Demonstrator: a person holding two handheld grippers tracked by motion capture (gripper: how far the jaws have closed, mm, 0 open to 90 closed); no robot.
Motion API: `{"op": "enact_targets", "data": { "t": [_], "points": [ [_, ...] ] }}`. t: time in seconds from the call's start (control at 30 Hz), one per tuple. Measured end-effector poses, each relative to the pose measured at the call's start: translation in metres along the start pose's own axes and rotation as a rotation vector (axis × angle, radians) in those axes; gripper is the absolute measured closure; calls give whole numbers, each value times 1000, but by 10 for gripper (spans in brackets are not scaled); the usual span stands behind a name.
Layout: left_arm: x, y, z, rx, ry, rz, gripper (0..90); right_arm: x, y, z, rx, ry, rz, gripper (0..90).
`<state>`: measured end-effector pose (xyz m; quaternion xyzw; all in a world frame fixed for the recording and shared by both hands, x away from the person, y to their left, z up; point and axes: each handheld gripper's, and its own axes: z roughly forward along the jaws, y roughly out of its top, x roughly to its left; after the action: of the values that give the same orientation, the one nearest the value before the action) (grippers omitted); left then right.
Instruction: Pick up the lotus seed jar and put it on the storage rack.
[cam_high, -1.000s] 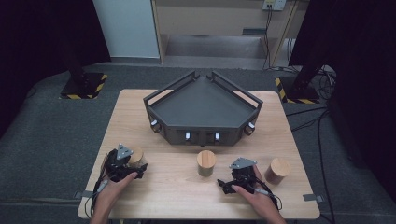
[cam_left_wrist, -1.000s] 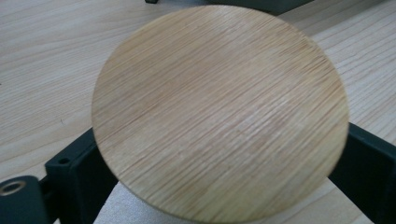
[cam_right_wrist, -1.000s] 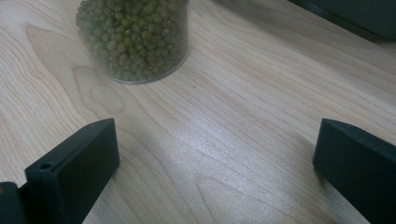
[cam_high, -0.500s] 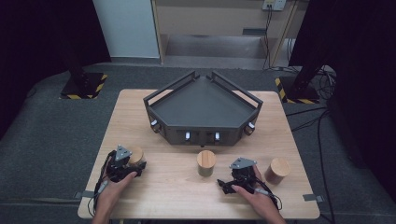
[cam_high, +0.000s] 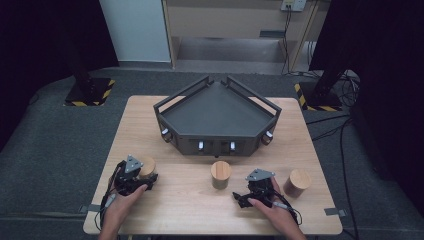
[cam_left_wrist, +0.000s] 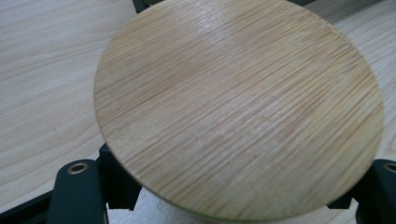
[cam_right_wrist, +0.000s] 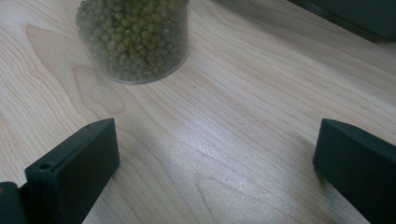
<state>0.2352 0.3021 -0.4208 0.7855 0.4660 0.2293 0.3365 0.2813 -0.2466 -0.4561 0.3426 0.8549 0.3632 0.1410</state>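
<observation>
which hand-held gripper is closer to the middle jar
Right. The right hand-held gripper sits just right of the middle jar; the left hand-held gripper is far off at the left jar.

Three wooden-lidded jars (cam_high: 220, 174) stand upright on the table (cam_high: 190, 210).

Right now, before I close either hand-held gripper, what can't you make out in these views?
- Left jar: left gripper view, its wooden lid hides the body and contents.
- Left hand-held gripper: whether its jaws touch that jar; lid covers them, too small in the high view.
- Middle jar: right gripper view, top cut off by the frame edge.
- Right jar: contents too small in the high view.
- Tray knobs: too small to read.
</observation>
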Motion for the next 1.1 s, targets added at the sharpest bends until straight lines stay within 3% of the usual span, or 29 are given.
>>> {"op": "enact_targets", "data": {
  "t": [0.27, 1.1],
  "points": [
    [4, 5, -9, -11, -36, 22, 244, 0, 0, 0, 0, 0, 0, 7],
    [-2, 42, -27, 12, -73, 135, 244, 0, 0, 0, 0, 0, 0, 7]
  ]
}}
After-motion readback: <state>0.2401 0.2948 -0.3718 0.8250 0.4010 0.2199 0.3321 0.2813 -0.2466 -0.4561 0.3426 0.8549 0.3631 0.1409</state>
